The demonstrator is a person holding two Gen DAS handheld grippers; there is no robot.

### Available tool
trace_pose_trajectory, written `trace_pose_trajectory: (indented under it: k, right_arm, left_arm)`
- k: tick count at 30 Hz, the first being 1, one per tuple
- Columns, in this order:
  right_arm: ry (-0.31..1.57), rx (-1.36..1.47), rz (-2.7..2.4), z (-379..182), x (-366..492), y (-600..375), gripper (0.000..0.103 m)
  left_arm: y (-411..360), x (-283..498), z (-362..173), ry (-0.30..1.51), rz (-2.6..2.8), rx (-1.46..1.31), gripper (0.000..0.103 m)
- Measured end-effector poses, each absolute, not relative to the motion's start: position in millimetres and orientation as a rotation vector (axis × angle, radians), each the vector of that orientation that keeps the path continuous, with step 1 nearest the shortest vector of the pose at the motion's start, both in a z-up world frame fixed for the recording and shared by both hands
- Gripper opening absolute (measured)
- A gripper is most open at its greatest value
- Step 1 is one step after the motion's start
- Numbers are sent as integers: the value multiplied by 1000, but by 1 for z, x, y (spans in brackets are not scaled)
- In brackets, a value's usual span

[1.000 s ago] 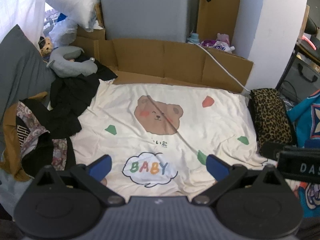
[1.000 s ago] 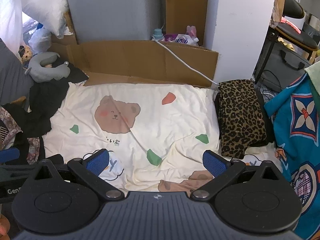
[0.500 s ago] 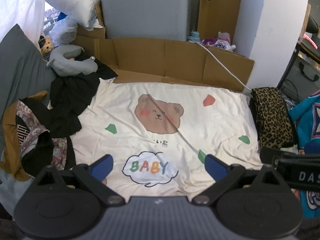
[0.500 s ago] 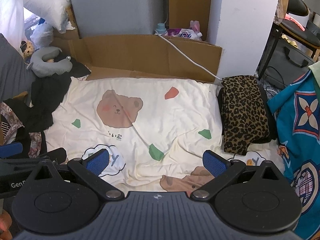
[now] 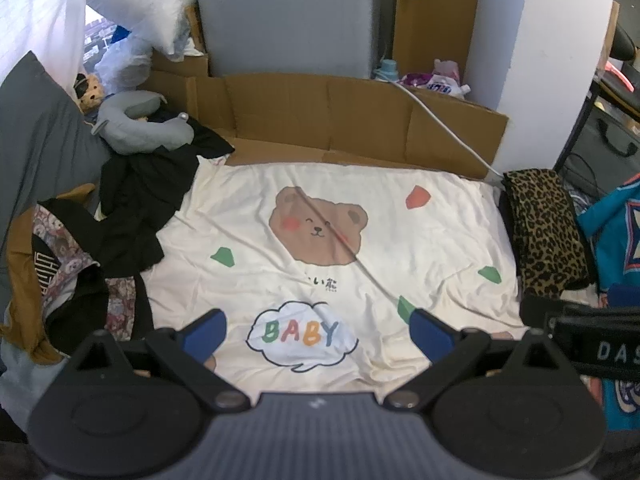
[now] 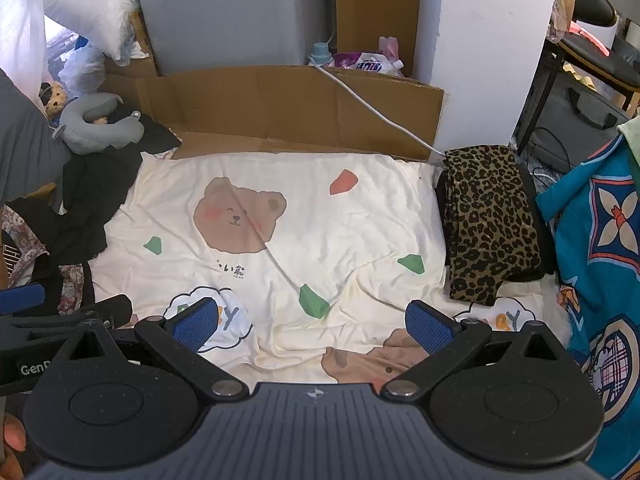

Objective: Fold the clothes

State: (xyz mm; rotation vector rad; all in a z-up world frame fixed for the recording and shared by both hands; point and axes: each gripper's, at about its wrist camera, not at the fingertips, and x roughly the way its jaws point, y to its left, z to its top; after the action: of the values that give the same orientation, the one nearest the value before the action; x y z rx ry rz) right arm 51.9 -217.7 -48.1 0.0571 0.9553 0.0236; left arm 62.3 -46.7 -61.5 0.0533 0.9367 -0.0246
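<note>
Matt creased cotton sheet (cardboard behind)

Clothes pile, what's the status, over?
Both tools, left and right, open, empty. Dark clothes heap untouched. Leopard-print garment folded. Bear sheet rumpled.

So the work surface is a bed covered with a cream sheet that's got a brown bear face, little green and red shapes and a "BABY" cloud printed on it. It's pretty wrinkled, with one long crease running diagonally through the bear. On the left edge there's a messy pile of dark clothes, black stuff on top of patterned pieces. On the right edge sits a folded leopard-print garment. Flattened cardboard runs along the far side, standing up behind the sheet.
</note>
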Motion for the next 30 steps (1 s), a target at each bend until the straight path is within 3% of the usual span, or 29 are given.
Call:
trace_pose_trajectory:
  k: [30]
  right_arm:
    - [956,53,8,-51,50,-219,103]
  left_arm:
    - [-53,62,-64,942,-17,65,99]
